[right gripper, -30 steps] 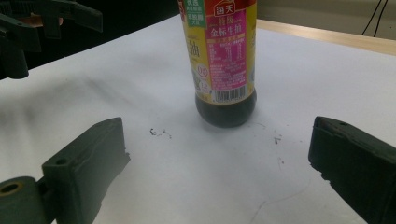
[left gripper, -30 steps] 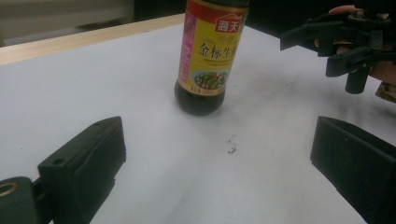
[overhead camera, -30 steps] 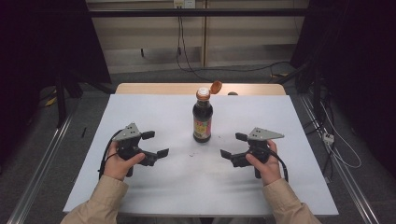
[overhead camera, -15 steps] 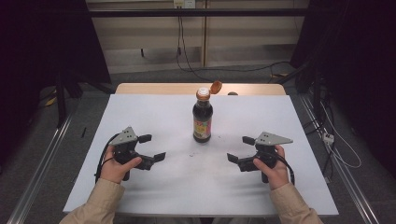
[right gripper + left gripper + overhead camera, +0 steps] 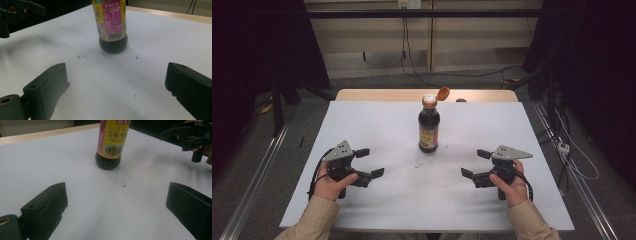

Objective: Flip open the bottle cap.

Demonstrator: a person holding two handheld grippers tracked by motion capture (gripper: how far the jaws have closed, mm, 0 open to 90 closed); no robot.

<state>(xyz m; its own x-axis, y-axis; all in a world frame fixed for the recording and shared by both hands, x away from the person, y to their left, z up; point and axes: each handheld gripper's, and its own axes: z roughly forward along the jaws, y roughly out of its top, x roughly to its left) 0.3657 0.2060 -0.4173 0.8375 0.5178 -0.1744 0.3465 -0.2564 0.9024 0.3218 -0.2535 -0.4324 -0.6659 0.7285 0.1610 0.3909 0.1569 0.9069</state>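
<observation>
Bottle [image 5: 429,131]: it is standing upright on the white table [image 5: 362,120], near the middle between the left and right edges and closer to the far edge than to the near edge. It is holding dark liquid, and its label is showing yellow and pink.
Cap [image 5: 442,93]: the orange flip cap is standing open, tilting back toward the far right from the bottle's neck.
Left gripper [image 5: 368,162]: a hand [image 5: 331,183] is holding it over the table near the left part of the near edge. Its jaws are standing wide apart and are gripping nothing. They are pointing toward the middle of the table.
Right gripper [image 5: 474,163]: the other hand [image 5: 508,186] is holding it near the right part of the near edge. Its jaws are also standing wide apart and empty, pointing toward the middle.
Bottle and grippers: the bottle is standing between the two grippers but farther from the near edge, well apart from both.
Left gripper view: the bottle's lower half [image 5: 111,143] is showing ahead of the open jaws, and the right gripper is showing at the upper right.
Right gripper view: the bottle's base [image 5: 112,27] is showing ahead, with the barcode side of the label facing this camera.
Specks [image 5: 82,57]: a few small dark crumbs are lying on the table just in front of the bottle.
</observation>
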